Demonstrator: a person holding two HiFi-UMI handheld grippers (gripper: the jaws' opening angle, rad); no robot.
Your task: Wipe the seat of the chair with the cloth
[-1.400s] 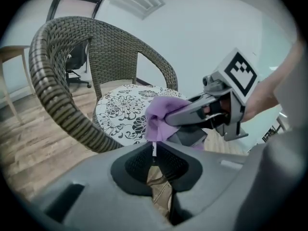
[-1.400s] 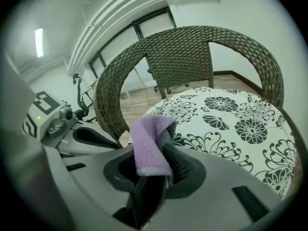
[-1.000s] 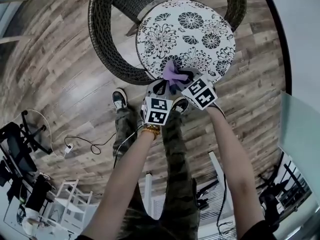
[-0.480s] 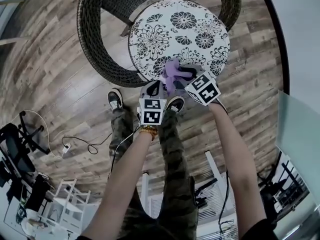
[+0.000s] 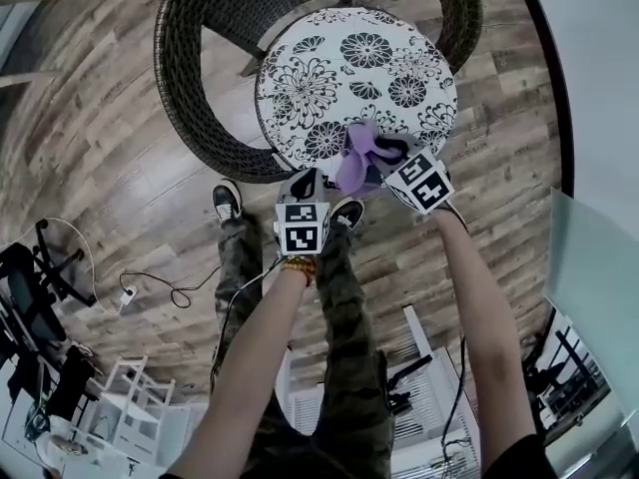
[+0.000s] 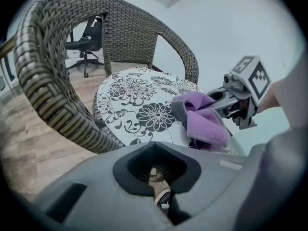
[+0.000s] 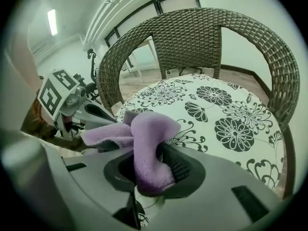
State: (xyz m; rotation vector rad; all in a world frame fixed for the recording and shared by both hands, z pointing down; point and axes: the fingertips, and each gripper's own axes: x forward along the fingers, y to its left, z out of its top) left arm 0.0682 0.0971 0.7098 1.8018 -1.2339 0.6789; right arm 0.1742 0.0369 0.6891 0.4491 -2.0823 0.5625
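Cloth [image 5: 357, 163], purple and bunched into a thick fold, sits at the near rim of the seat [image 5: 359, 68], over its near right edge. It is clamped in the fingers of the right gripper [image 7: 149, 170], with a loose flap trailing left toward the other tool. Whether the fold presses on the flowered cushion or hangs just above it cannot be told. The left gripper [image 6: 158, 174] has its fingers closed on nothing and waits just beside the cloth, at the near edge of the chair [image 5: 185, 78].

Wiping looks barely under way, since most of the seat lies far of the cloth. The main risk is the grip: only a wad is pinched, so drag across the fabric could pull it free and drop it onto the floor [image 5: 100, 148]. A bunched cloth also touches with a small patch, leaving strips unwiped. The trailing flap could snag on the left gripper if the two stay this close, and hard pressure might slide the cushion on its wicker frame.
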